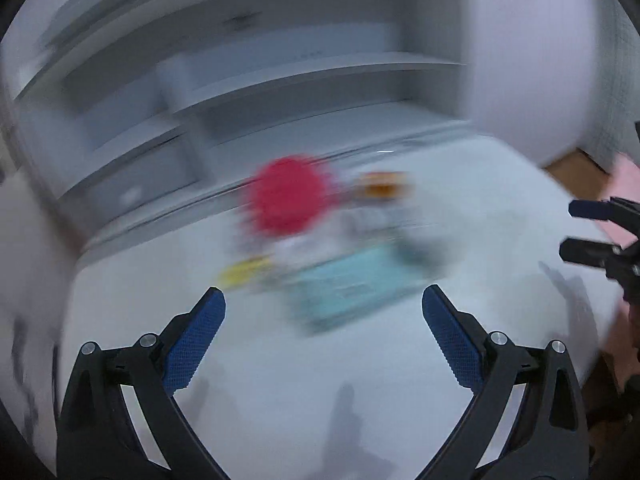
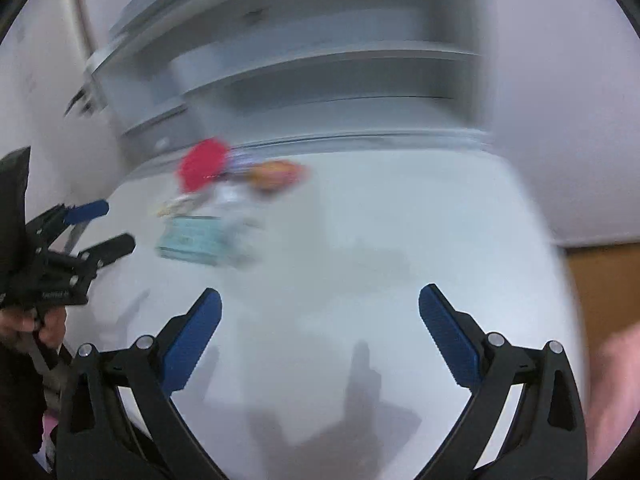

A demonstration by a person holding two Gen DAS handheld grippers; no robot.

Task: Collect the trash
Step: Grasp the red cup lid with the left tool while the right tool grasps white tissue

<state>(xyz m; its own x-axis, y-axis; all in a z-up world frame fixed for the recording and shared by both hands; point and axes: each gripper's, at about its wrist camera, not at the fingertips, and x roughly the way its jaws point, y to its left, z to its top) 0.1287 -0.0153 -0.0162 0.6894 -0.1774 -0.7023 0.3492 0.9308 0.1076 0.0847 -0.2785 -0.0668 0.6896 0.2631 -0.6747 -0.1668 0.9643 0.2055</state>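
Observation:
Both views are motion-blurred. A pile of trash lies on a white table: a round red item, an orange wrapper, a yellow scrap and a teal flat pack. My left gripper is open and empty, just short of the teal pack. My right gripper is open and empty over bare table, right of the pile; the red item, orange wrapper and teal pack lie to its far left. The left gripper also shows there, the right gripper in the left wrist view.
A grey shelf unit stands behind the table against a white wall. Brown floor shows past the table's right edge. A hand holds the left gripper's handle.

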